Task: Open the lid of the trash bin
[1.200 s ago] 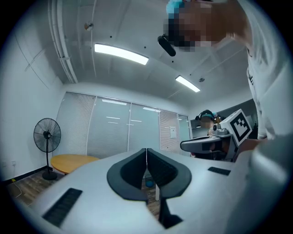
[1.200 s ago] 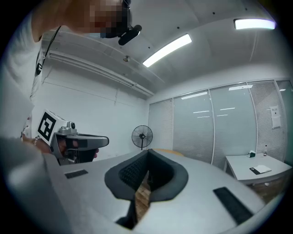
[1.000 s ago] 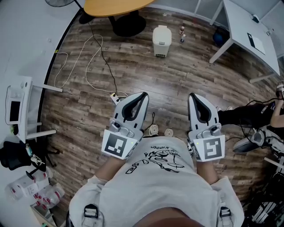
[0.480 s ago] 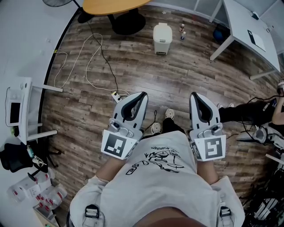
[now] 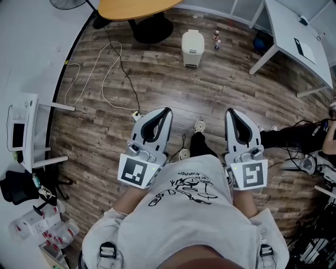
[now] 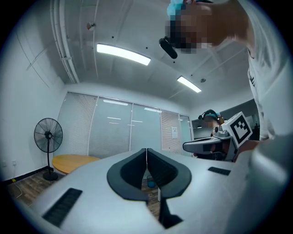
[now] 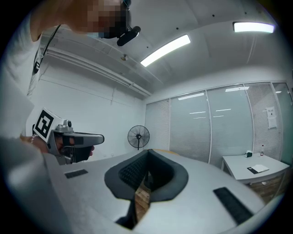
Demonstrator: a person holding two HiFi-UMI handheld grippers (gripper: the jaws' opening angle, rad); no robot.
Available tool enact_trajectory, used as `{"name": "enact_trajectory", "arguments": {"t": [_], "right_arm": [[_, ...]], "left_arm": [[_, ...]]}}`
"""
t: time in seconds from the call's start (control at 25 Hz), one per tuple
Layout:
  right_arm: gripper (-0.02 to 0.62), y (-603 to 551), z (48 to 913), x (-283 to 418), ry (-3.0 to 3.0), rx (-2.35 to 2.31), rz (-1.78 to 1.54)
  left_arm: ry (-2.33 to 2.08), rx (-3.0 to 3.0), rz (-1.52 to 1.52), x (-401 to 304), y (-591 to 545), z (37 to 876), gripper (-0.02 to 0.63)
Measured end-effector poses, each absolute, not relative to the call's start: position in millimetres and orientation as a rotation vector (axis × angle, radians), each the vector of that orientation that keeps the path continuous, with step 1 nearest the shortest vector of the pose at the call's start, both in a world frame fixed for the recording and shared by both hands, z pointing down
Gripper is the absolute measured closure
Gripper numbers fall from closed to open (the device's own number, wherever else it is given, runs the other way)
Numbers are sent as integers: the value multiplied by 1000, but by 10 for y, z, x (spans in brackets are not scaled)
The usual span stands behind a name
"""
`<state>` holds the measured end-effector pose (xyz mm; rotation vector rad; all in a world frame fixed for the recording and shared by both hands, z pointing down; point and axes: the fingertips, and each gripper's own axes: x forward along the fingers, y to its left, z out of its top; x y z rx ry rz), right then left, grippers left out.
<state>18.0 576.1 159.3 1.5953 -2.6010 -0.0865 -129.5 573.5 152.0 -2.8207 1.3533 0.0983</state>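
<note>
One fan (image 6: 48,137) stands at the far left, next to one round wooden table (image 5: 131,6). One white cable (image 5: 107,73) loops over the plank floor (image 5: 94,131). The left gripper (image 5: 167,110) is held low before the person's shirt (image 5: 184,220). Its fingers (image 6: 132,173) are pressed together with nothing between them, and one square marker cube (image 5: 137,172) sits at its back. The shirt's print cannot be read. One white bin (image 5: 192,46), lid down, stands on the floor farther off, just below the round wooden table and well apart from both grippers. Its contents do not show. The right gripper (image 5: 231,112) is the same, with its fingers (image 7: 160,173) closed on nothing and one marker cube (image 5: 249,176) at its back. One white table (image 5: 294,31) stands at the far right.
</note>
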Motion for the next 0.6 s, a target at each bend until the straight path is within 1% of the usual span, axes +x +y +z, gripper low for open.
{"name": "enact_trajectory", "arguments": {"t": [0.6], "right_arm": [[589,4655,1567,693,-2614,1593,-79]], "left_arm": [[1348,-2787,82,-812,4626,1412,586]]}}
